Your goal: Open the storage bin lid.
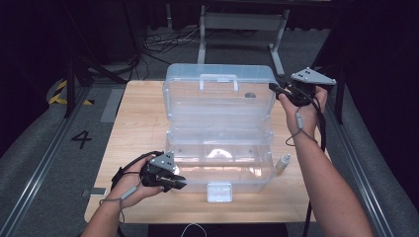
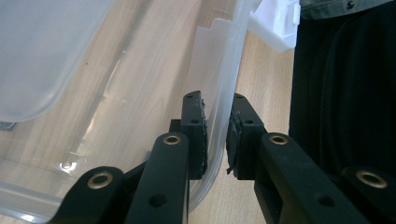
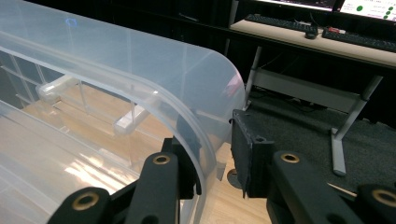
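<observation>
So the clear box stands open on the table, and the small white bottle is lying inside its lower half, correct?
Not quite. The clear box does stand open on the table, but the small white bottle stands outside it, on the table beside the box's right end. The high view shows this.

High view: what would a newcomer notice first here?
A large clear plastic storage box stands open mid-table, its lid tipped back. The left gripper straddles the box's near-left wall, jaws on either side, while the right gripper straddles the lid's far-right edge. A small white dropper bottle sits right of the box.
</observation>
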Available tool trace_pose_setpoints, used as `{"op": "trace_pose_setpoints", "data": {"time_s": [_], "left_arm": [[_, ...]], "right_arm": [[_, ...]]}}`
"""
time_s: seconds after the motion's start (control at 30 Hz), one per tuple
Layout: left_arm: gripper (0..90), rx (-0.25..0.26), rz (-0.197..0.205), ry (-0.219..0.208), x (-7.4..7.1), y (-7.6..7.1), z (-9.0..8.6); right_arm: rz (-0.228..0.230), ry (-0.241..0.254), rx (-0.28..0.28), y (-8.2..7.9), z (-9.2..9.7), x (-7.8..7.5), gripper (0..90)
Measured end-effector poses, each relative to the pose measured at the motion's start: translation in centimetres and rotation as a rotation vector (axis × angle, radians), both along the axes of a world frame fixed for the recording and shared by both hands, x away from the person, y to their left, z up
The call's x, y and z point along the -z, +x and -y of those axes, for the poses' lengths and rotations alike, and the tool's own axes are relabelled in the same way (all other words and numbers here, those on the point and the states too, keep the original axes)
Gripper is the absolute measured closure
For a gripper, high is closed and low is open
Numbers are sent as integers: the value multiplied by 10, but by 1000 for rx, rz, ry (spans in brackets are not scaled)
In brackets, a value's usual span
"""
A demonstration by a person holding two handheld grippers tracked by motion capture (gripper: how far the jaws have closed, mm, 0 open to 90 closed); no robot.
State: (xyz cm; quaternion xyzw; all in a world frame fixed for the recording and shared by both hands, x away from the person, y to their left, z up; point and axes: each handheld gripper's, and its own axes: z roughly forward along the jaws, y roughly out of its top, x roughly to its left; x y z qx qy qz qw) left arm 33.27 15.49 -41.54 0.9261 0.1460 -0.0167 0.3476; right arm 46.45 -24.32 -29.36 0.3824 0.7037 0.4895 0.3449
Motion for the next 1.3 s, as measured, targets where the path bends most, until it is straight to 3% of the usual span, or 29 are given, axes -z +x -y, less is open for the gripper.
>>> {"op": "trace_pose_setpoints", "data": {"time_s": [0.63,0.97,1.3], "left_arm": [[790,-1,-12,-18,2,1,-1],[789,-2,-15,-26,2,2,-1],[790,3,-22,-32,3,3,-1]], "right_arm": [[38,0,51,21,-5,10,789],[22,10,45,37,-4,13,809],[65,0,38,47,-4,21,822]]}}
